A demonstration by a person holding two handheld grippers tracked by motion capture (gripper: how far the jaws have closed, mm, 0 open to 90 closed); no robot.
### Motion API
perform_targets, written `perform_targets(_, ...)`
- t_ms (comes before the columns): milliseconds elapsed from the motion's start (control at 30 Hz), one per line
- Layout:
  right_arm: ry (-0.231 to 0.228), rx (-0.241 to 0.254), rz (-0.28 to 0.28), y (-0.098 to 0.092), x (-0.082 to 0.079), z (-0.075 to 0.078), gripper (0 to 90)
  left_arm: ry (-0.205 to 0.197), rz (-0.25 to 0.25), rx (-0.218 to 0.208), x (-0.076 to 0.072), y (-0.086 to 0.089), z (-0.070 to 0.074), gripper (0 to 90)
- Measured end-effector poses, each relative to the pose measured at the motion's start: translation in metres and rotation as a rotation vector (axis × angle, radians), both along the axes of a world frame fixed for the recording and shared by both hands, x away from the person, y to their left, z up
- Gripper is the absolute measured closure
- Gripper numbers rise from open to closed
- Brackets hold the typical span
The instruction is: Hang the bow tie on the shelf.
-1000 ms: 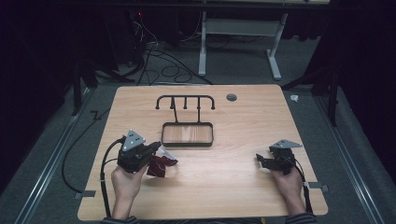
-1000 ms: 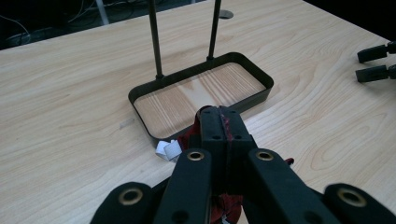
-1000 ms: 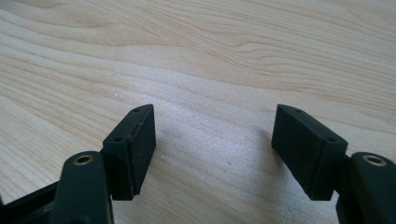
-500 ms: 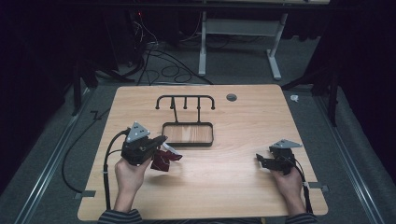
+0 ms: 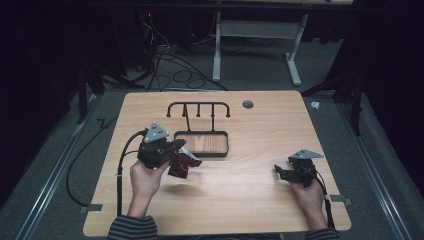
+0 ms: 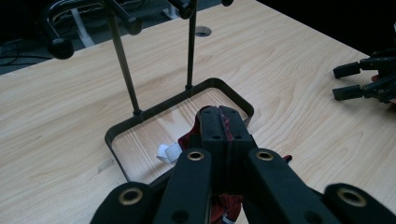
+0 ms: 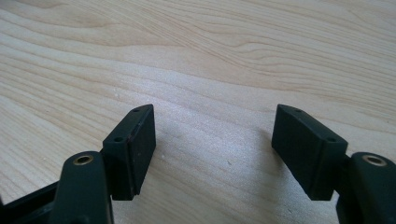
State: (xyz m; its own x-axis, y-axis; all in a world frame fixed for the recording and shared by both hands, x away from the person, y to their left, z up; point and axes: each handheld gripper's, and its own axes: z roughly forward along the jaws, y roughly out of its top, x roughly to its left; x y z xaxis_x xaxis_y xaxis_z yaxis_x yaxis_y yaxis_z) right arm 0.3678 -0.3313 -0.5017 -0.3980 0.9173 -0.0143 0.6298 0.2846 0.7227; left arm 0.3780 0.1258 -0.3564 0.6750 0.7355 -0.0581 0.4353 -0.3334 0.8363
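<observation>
A dark red cloth [image 5: 184, 165] with a white tag hangs from my left gripper [image 5: 177, 146], whose jaws are shut on it just left of the stand's tray. In the left gripper view the closed jaws [image 6: 223, 114] pinch the red fabric [image 6: 189, 142] above the tray's near corner, and the white tag [image 6: 168, 151] dangles over the wood base. The stand is a black wire rack [image 5: 198, 107] with hooks over a black-rimmed wooden tray [image 5: 220, 155]. My right gripper [image 5: 278, 172] rests at the right of the table, open with only bare wood between its jaws [image 7: 212, 130].
The rack's two thin uprights [image 6: 123, 60] and knobbed hooks rise close in front of the left gripper. A round grommet hole [image 5: 247, 104] sits at the table's back. Cables trail from both grippers. Bare tabletop [image 5: 240, 190] lies between the hands.
The left gripper has lifted and moved right and forward toward the stand, carrying the red cloth off the table. The right gripper has stayed put.
</observation>
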Motion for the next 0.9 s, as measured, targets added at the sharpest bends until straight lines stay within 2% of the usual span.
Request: perform_targets(900, 0.000, 0.000, 0.000, 0.000, 0.000, 0.000, 31.6, -0.006, -0.018, 0.011, 0.024, -0.019, 0.018, 90.0)
